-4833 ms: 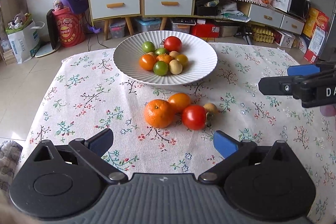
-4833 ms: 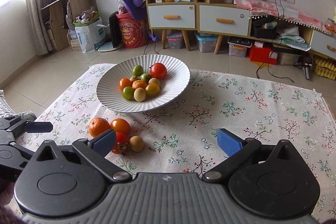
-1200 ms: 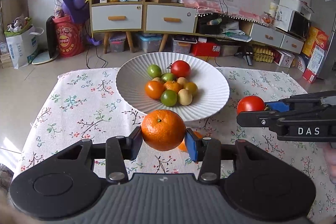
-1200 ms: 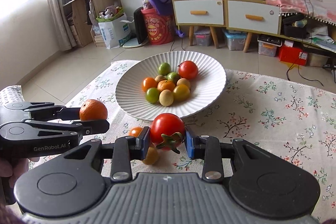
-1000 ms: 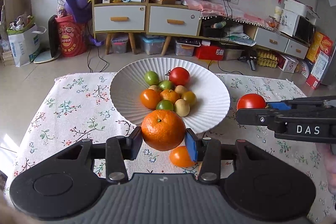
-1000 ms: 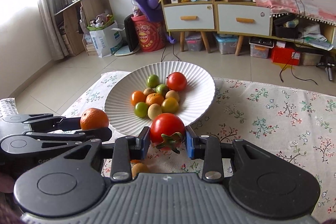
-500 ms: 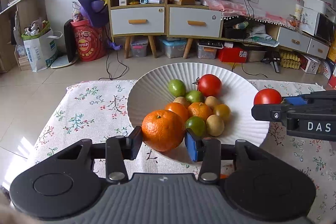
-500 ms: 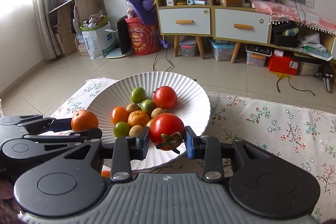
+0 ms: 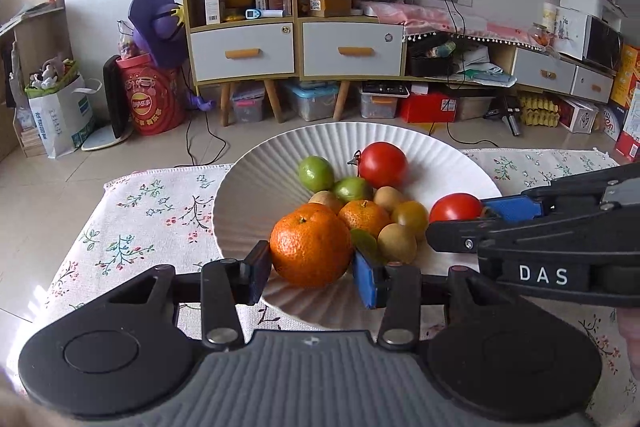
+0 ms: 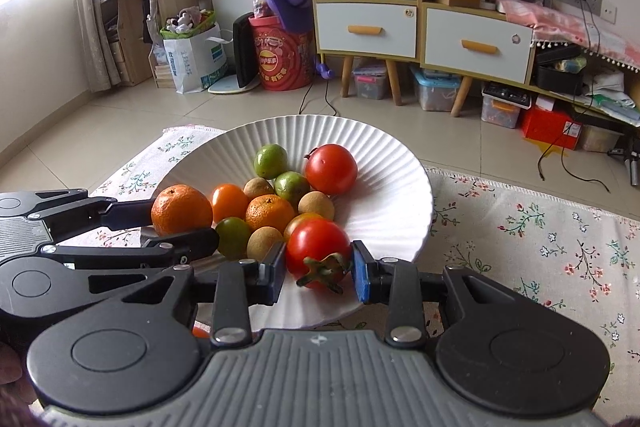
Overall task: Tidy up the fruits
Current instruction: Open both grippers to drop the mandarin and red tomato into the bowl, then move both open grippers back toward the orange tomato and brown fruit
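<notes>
Right now, on my left wrist view, my left gripper [image 9: 311, 271] is clenched on the big orange [image 9: 311, 245], holding it over the near side of the white plate [image 9: 256, 187], just in front of the pile of small fruit [image 9: 362, 203]. My right gripper [image 9: 486, 217] comes in from the right with its tomato [image 9: 456, 207] over the plate's right rim.

Over on the right wrist view, the right gripper [image 10: 318, 271] is grasping the tomato [image 10: 318, 247] above the plate's near edge [image 10: 392, 187], beside the pile. The left gripper [image 10: 180, 223] holds the orange [image 10: 181, 209] at the plate's left side.

I judge this the placing step: next I lower both fruits onto bare plate and ease the fingers apart gently, so nothing rolls off.
</notes>
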